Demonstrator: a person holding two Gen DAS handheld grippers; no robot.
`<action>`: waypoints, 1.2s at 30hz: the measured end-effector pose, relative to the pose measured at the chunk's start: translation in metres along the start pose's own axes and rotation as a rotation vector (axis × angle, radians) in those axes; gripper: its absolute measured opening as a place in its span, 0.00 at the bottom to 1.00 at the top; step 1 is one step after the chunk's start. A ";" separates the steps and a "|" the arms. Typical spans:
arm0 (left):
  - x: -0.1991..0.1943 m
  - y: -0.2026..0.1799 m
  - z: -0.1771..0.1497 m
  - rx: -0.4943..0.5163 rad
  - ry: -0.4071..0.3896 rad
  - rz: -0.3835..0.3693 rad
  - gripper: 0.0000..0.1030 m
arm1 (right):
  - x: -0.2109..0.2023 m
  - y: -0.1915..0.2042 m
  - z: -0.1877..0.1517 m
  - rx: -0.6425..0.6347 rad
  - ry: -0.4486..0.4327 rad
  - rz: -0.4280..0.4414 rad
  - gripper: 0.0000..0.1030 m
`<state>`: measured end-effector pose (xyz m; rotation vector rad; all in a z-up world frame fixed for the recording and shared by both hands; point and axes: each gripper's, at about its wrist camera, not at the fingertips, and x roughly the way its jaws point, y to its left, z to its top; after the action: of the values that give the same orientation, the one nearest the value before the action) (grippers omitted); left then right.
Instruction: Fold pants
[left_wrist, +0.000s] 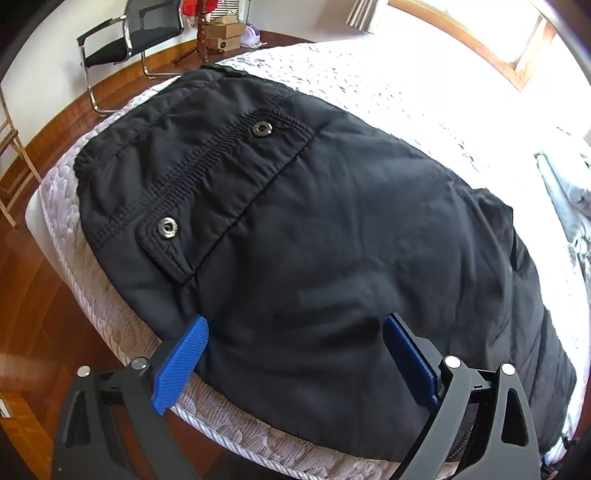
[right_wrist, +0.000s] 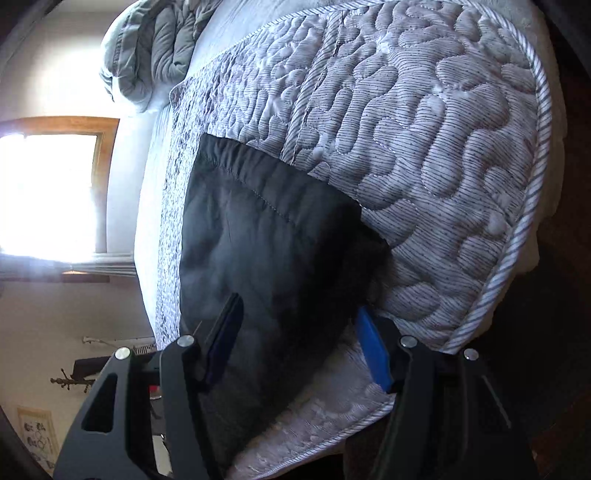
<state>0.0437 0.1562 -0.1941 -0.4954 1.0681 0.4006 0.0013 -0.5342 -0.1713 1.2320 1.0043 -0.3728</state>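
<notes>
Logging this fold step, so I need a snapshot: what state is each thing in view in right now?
black pants: folded, flat on the mattress, near its edge
pocket snaps: both unfastened
left claw: open, straddling the pants' near edge
right claw: open, over the pants
grey duvet: bunched up

L claw & R claw: both jaws spread wide.

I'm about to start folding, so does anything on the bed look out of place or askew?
Nothing stands out. The black pants lie fairly flat on the quilted bedspread, only lightly wrinkled. Both snaps on the pocket flap are undone.
</notes>
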 end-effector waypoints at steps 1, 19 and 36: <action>-0.003 0.002 0.000 -0.013 -0.004 -0.009 0.93 | 0.001 -0.001 0.002 0.021 -0.004 0.002 0.59; 0.002 0.004 0.001 0.009 -0.006 0.030 0.95 | 0.002 0.038 0.022 -0.069 -0.045 0.016 0.12; 0.014 -0.058 -0.002 0.083 0.039 -0.036 0.96 | -0.025 0.009 0.038 -0.083 -0.140 -0.162 0.11</action>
<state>0.0796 0.1087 -0.1969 -0.4490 1.1072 0.3145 0.0101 -0.5726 -0.1461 1.0381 0.9914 -0.5318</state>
